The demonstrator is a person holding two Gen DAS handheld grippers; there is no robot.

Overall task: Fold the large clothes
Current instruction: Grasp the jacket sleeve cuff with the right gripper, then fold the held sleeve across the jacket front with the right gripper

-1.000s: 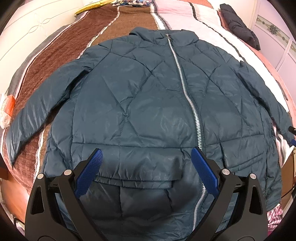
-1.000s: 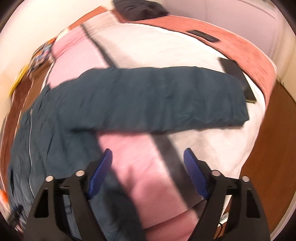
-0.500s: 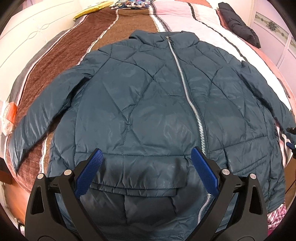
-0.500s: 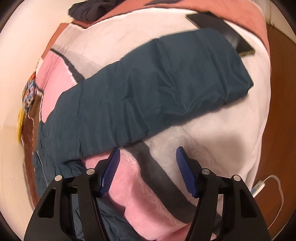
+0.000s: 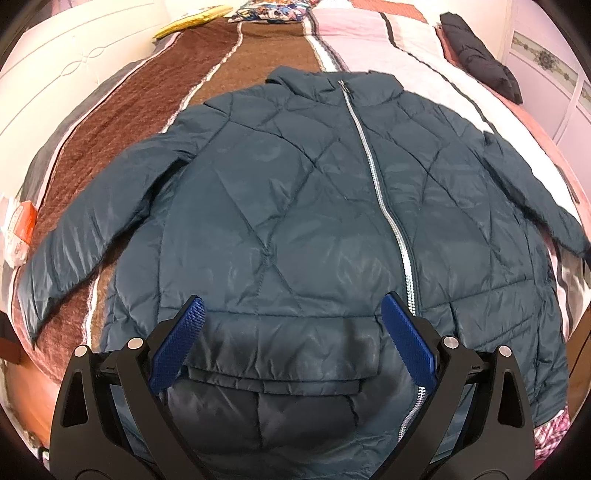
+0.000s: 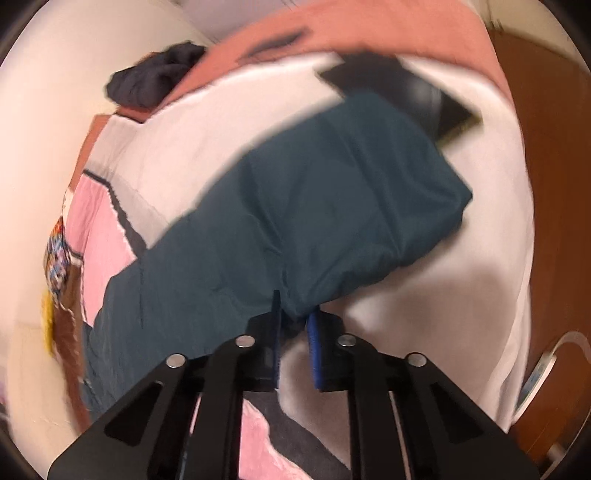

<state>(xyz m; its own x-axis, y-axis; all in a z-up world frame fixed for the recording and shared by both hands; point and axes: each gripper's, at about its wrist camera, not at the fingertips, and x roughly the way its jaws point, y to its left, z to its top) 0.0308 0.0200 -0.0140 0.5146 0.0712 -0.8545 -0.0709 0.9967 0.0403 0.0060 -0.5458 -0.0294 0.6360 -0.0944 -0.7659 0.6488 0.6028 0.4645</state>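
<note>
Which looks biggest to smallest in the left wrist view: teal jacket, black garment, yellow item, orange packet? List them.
1. teal jacket, by far.
2. black garment.
3. yellow item and orange packet look alike; fisheye edge distortion makes ranking them unsure.

my jacket (image 5: 280, 229) is dark teal, quilted in diamonds, with a silver zipper (image 5: 388, 218). the blanket (image 5: 122, 147) under it runs in brown, pink, white and salmon stripes. my gripper pads (image 5: 177, 343) are blue on black frames. a black garment (image 5: 476, 55) lies beyond.
</note>
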